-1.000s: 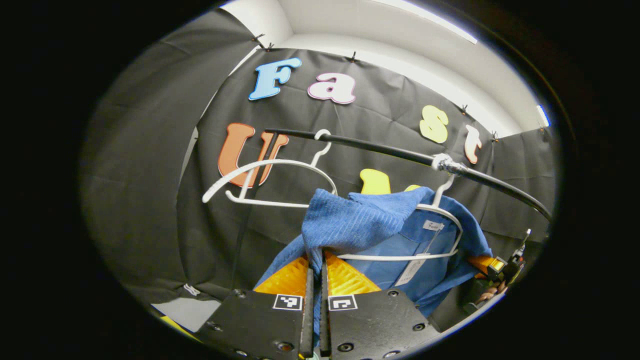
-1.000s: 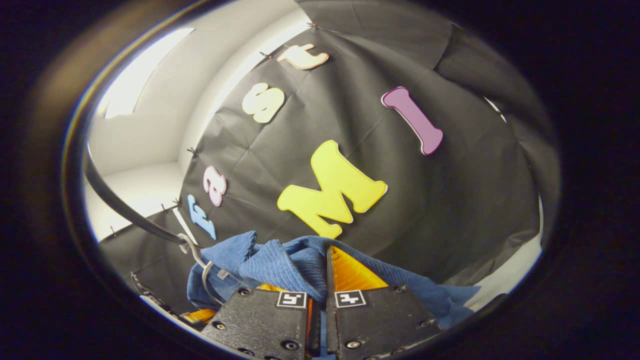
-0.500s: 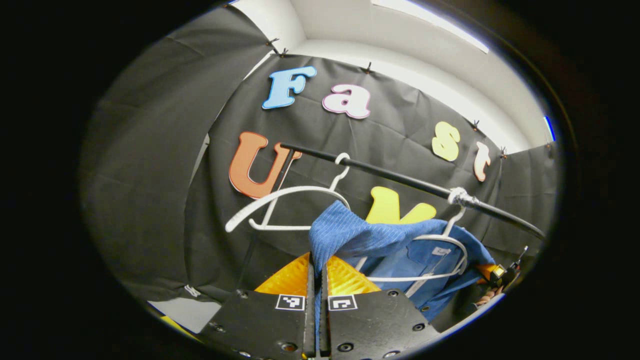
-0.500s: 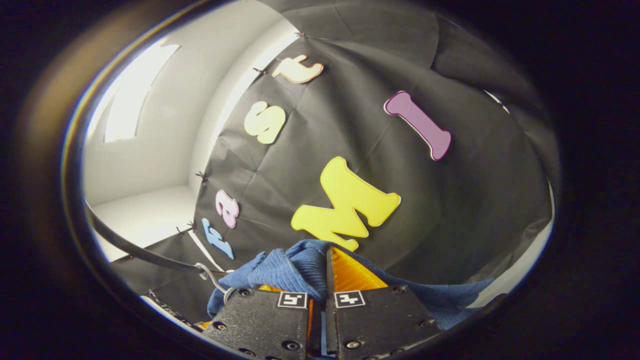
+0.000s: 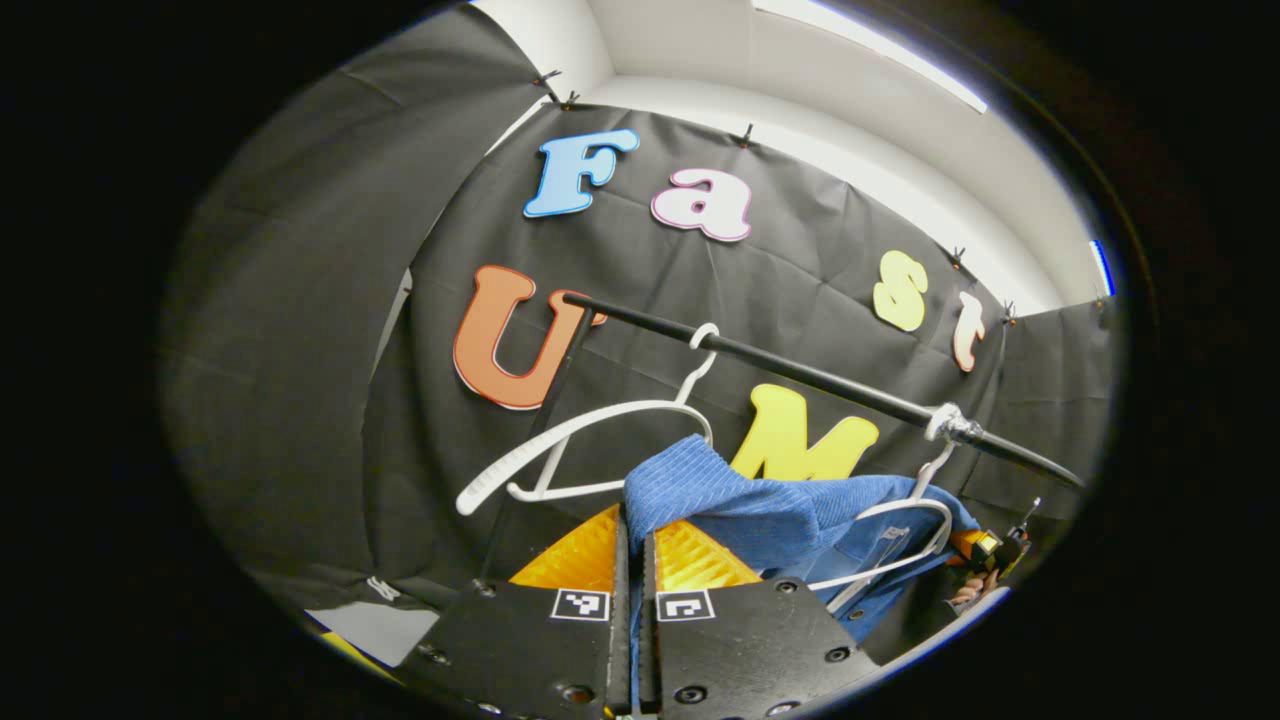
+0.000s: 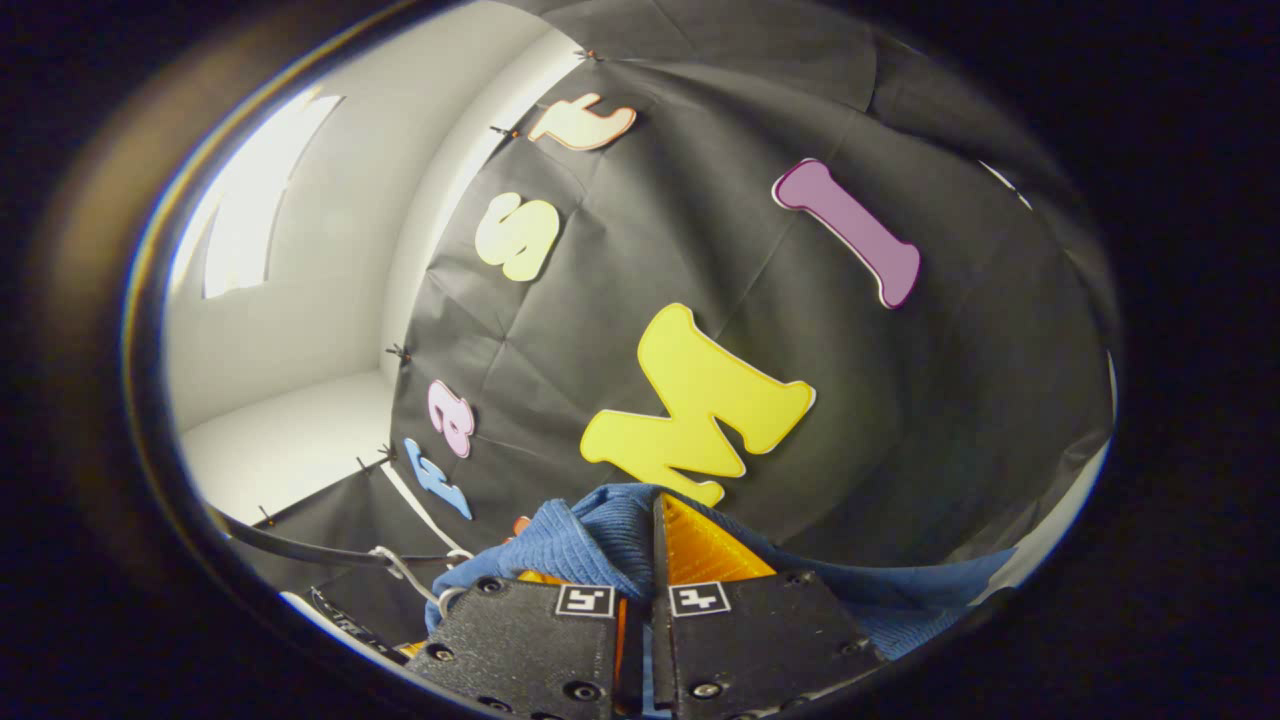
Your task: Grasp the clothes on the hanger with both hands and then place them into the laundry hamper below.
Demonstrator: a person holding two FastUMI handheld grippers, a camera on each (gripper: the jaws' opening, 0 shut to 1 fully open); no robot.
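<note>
A blue ribbed garment [image 5: 760, 505] drapes over a white hanger [image 5: 905, 530] on the black rail [image 5: 800, 375]. My left gripper [image 5: 630, 530] is shut on a fold of that cloth, which bunches up over its orange fingers [image 5: 575, 555]. In the right gripper view the same blue garment [image 6: 590, 540] is clamped in my right gripper [image 6: 650, 545], wrapping over the left finger while the right orange finger [image 6: 700, 545] shows bare. The other gripper [image 5: 985, 550], held by a hand, sits at the far right edge of the left gripper view, against the garment's far side.
An empty white hanger [image 5: 590, 440] hangs on the rail to the left of the garment. The rail's upright post [image 5: 540, 420] runs down behind it. The rail [image 6: 300, 545] and a hanger hook [image 6: 400, 570] show low left in the right gripper view.
Both grippers have dropped lower with the garment held: the rail and hangers sit higher relative to them, and the cloth has pulled down and stretched between them.
</note>
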